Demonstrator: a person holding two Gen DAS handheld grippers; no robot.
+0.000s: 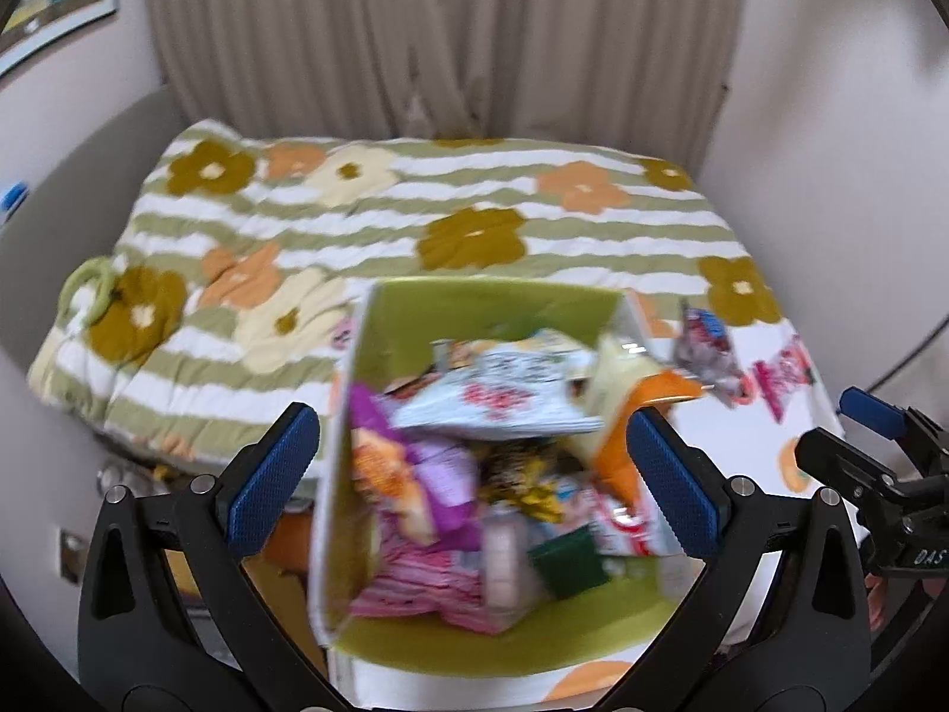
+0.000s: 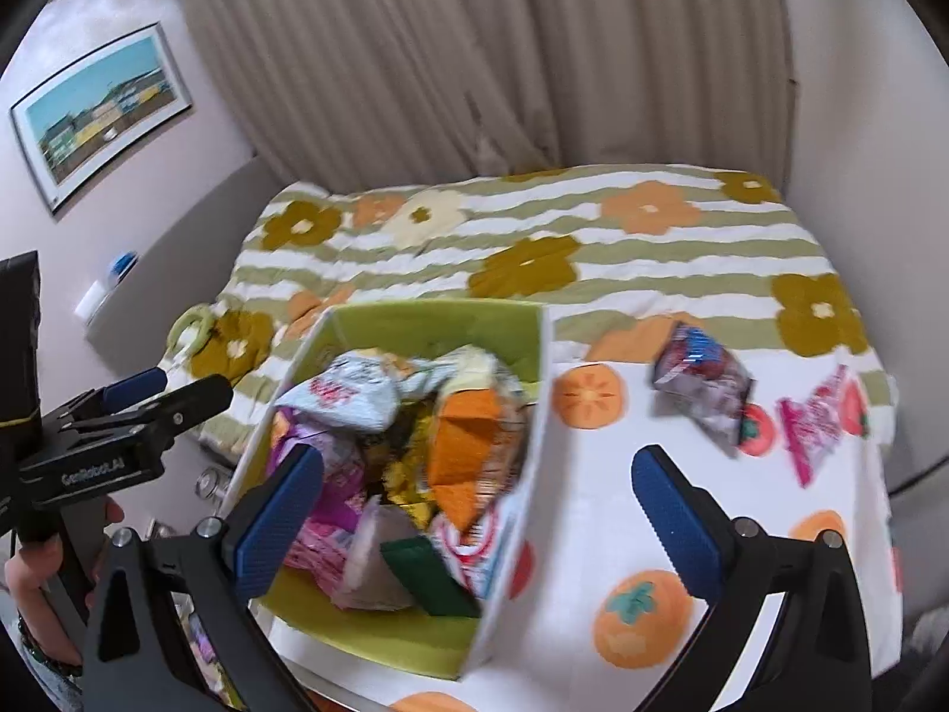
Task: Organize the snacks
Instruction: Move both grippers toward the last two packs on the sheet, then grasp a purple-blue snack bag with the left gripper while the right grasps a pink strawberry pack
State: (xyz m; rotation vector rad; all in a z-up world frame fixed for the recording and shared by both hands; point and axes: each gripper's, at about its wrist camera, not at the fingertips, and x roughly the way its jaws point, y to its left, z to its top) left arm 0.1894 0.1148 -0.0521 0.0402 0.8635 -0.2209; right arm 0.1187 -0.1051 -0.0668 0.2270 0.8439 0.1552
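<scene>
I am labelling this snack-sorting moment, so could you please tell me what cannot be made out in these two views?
- Packet brands in the green-lined box: motion blur, both views.
- Box bottom: hidden under piled packets.
- Print on the silver packet and pink packet outside: blurred.
- Box front edge: hidden in the left view by the left hand-held gripper.

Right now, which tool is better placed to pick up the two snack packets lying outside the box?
The right tool. The silver packet and pink packet lie right of the box, on its side; the left tool is over the box.
</scene>
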